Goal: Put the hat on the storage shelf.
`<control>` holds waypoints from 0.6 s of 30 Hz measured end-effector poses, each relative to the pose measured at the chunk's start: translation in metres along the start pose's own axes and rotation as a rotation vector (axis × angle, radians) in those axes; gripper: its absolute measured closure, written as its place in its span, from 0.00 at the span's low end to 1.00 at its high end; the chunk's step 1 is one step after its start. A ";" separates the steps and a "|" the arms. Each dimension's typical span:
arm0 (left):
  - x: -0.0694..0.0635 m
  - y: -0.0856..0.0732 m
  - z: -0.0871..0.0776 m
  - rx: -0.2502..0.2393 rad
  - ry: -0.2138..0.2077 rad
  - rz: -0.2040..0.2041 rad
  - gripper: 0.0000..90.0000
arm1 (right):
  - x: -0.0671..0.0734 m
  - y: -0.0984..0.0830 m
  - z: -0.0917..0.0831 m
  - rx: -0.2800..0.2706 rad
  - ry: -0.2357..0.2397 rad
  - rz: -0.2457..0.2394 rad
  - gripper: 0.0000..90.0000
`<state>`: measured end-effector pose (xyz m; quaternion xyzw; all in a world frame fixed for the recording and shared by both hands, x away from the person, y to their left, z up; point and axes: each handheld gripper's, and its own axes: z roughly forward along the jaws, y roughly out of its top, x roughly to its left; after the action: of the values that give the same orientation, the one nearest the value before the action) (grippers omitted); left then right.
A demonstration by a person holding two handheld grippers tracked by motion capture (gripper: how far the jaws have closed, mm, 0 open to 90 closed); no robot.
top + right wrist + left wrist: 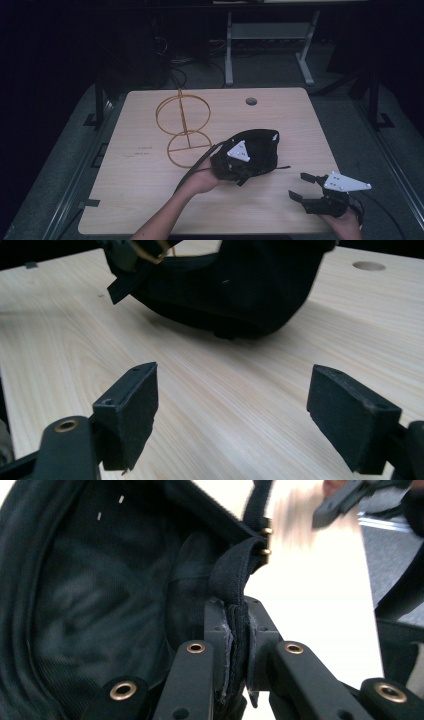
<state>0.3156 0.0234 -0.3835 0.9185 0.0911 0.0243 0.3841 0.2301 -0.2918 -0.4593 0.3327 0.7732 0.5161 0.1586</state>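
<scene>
Left tool [235,645] clamped on the strap of the black fabric cap [255,150], just right of the gold wire stand [182,130]; right tool [304,186], jaws apart, sits rightward on the bench [130,200].

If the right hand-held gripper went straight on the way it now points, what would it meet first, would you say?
Most likely the black cap. In its own view the right hand-held gripper stands open over bare table, with the cap straight ahead, held by the left hand-held gripper. Depth is hard to judge, so it may pass just beneath.
</scene>
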 end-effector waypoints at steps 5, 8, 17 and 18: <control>-0.001 0.013 -0.006 -0.024 -0.023 0.004 0.92 | 0.004 0.005 0.007 -0.009 0.051 0.014 0.22; -0.002 0.017 -0.008 -0.026 -0.029 0.015 0.92 | 0.006 0.008 0.011 0.002 0.037 0.016 0.18; -0.009 0.032 -0.016 -0.056 -0.078 0.041 0.92 | 0.004 0.014 0.021 -0.024 0.019 0.022 0.19; -0.010 0.033 -0.016 -0.059 -0.080 0.047 0.92 | 0.003 0.015 0.022 -0.024 0.017 0.024 0.19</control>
<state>0.3089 0.0101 -0.3481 0.9088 0.0532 -0.0009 0.4138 0.2460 -0.2705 -0.4549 0.3355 0.7642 0.5301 0.1498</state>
